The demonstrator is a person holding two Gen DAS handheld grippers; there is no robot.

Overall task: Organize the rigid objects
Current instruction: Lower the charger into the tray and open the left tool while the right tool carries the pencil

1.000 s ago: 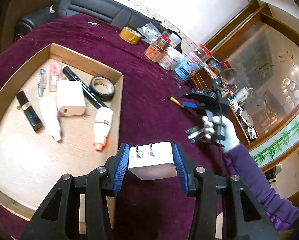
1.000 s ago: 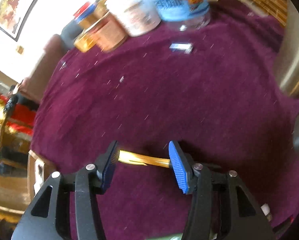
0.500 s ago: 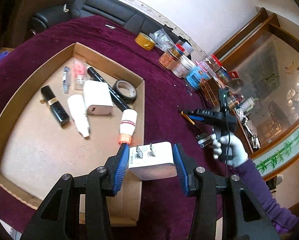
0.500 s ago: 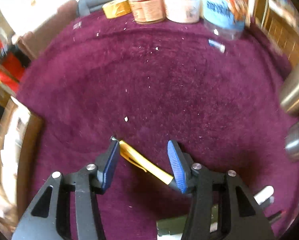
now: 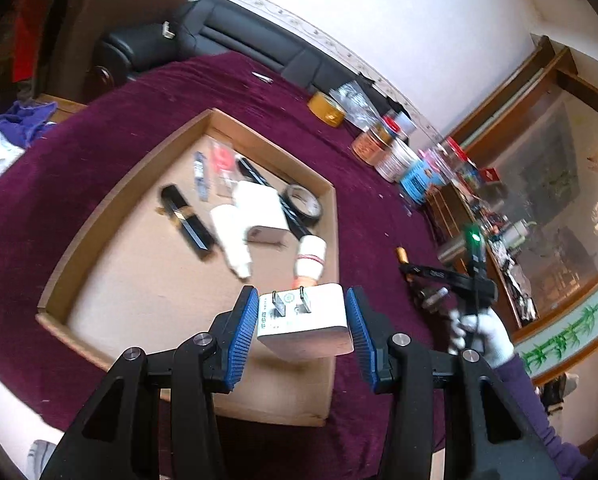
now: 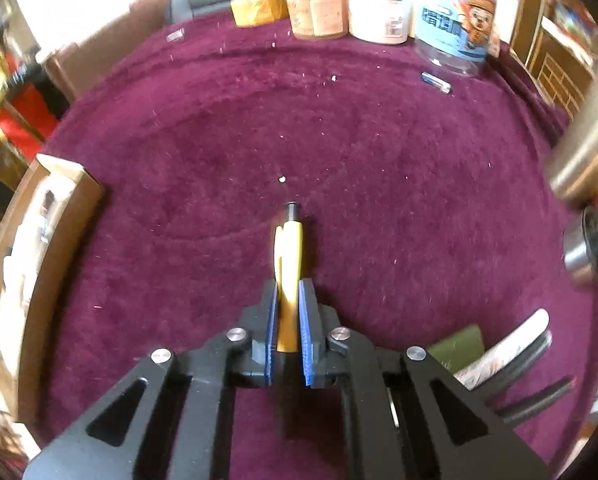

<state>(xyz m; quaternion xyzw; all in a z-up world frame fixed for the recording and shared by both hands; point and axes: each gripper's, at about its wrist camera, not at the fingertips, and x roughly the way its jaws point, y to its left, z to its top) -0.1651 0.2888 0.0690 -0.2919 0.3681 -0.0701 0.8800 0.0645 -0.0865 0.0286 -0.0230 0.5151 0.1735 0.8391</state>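
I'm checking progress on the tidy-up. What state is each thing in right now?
Left gripper: jaws shut on the white plug adapter, over the cardboard tray.
Right gripper: jaws just closed on the yellow pen.
Black tape roll: lying in the tray.

My white plug adapter (image 5: 305,322), prongs up, sits clamped above the near edge of the cardboard tray (image 5: 107,208). My yellow pen (image 6: 287,276) points straight ahead, dark tip forward, pinched just above the purple counter (image 6: 379,184).

Bare cloth (image 6: 339,140) ahead passable; jars (image 6: 379,4) block far edge, tray wall (image 6: 87,196) left.
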